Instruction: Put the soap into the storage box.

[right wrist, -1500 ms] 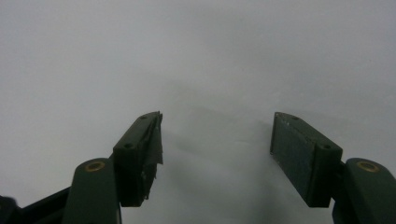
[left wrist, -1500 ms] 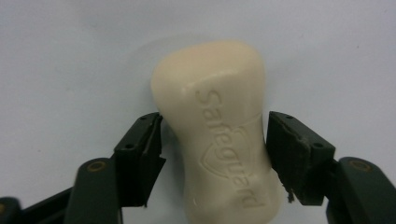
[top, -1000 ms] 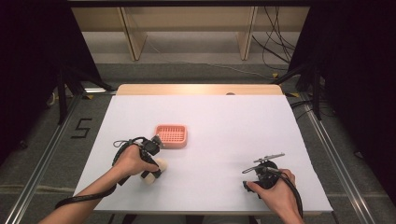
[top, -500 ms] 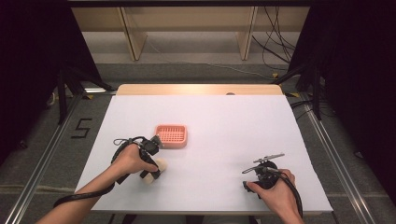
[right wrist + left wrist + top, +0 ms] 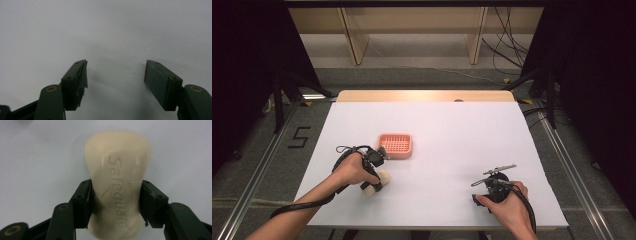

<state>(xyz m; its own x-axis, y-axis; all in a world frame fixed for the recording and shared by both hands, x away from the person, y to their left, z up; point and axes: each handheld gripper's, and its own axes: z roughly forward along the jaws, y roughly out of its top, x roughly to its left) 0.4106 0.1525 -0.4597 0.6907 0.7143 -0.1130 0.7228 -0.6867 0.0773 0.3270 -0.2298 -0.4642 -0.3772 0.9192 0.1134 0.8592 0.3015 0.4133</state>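
A white table (image 5: 452, 145) stands on a grey floor, with pale wooden shelving behind it and dark curtains at either side. On the table lies a small pink tray (image 5: 395, 145) with a gridded bottom, and everything else is placed here from it.

Just in front of the tray, slightly toward the person's left, the left gripper (image 5: 374, 179) points down at a cream bar of soap (image 5: 375, 183) that lies on the white surface. In the left gripper view the soap (image 5: 117, 182) sits lengthwise between the two black jaws, its top stamped with raised lettering, and both pads (image 5: 86, 202) press against its narrowed sides. The left gripper (image 5: 115, 203) has just been closing its jaws and is now clamped on the soap. The soap is near the tray but not touching it.

Well apart from the tray, toward the near right part of the table, the right hand (image 5: 507, 207) holds the right gripper (image 5: 484, 186) low over bare table. In the right gripper view the right gripper (image 5: 116, 75) has its jaws standing wide apart, with nothing but the white surface between them.
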